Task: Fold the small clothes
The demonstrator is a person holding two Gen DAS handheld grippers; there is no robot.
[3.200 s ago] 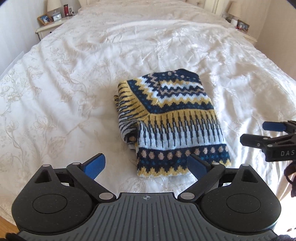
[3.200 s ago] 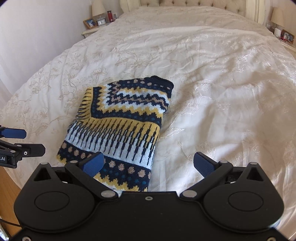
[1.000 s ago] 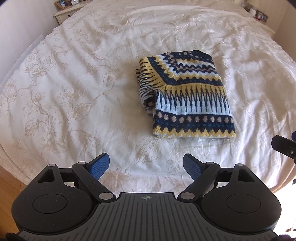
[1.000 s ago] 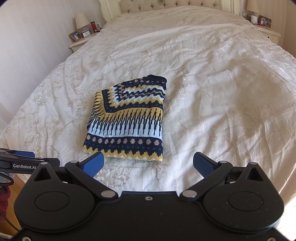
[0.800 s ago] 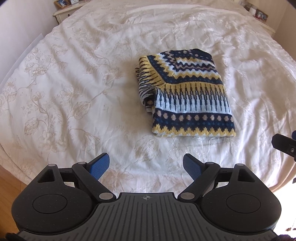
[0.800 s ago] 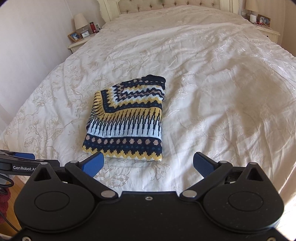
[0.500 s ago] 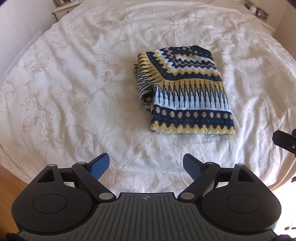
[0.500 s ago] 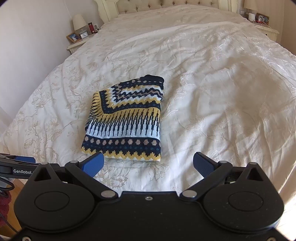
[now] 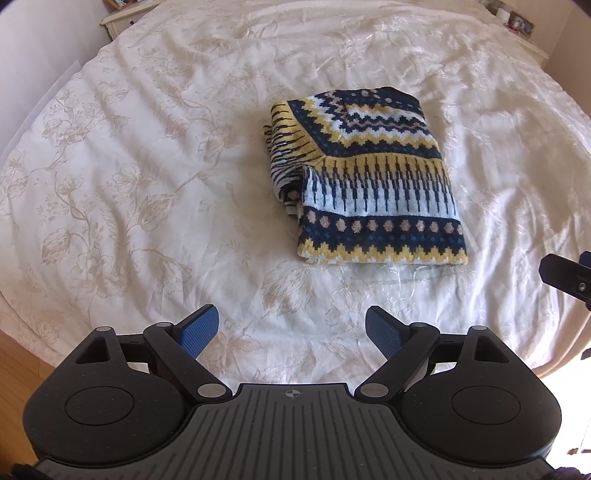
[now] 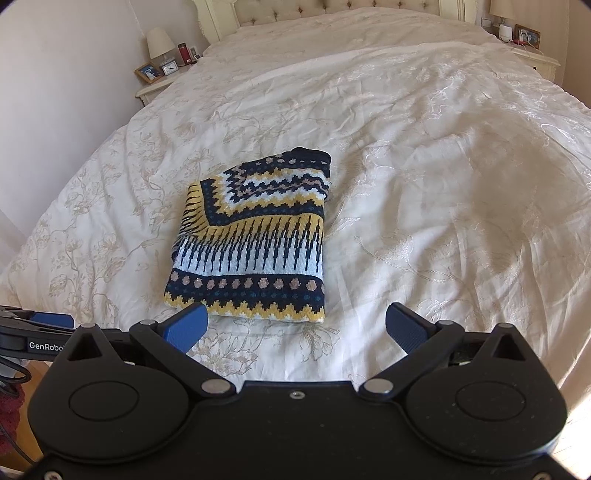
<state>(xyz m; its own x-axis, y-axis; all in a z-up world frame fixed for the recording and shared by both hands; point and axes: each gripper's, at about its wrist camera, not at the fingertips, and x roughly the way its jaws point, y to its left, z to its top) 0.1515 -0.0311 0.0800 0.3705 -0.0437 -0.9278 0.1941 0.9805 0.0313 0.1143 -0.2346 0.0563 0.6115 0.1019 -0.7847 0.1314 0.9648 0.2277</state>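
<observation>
Knitwear lay folded on the bed: a navy, yellow, white and tan patterned knitted sweater (image 9: 365, 177) made into a compact, roughly rectangular bundle. At its left edge the inner layers bulged out a little, striped in dark and pale yarn. Across the top face ran bands of pattern, with concentric zigzags at the far end, then a row of dark spikes on pale blue-white, then tan dots on navy, and a yellow zigzag hem along the near edge. In the right wrist view the same sweater (image 10: 255, 240) sat left of centre, its dark collar end pointing toward the headboard.

It rested on a cream bedspread with a tan embroidered floral pattern (image 9: 129, 177), lightly wrinkled and covering the whole bed. At the far left stood a pale bedside cabinet (image 10: 155, 86) carrying a lamp, a framed photo, a small clock and a red bottle. A tufted cream headboard (image 10: 332, 7) closed the far end, and another bedside cabinet (image 10: 535, 55) stood at the right. Wooden floor (image 9: 18, 369) showed at the bed's near left corner.

Both tools hovered above the foot of the bed, near the sweater but apart from it. The left tongs (image 9: 291, 328) were spread wide with nothing between the blue pads, and the right tongs (image 10: 295, 326) were likewise spread and empty.
</observation>
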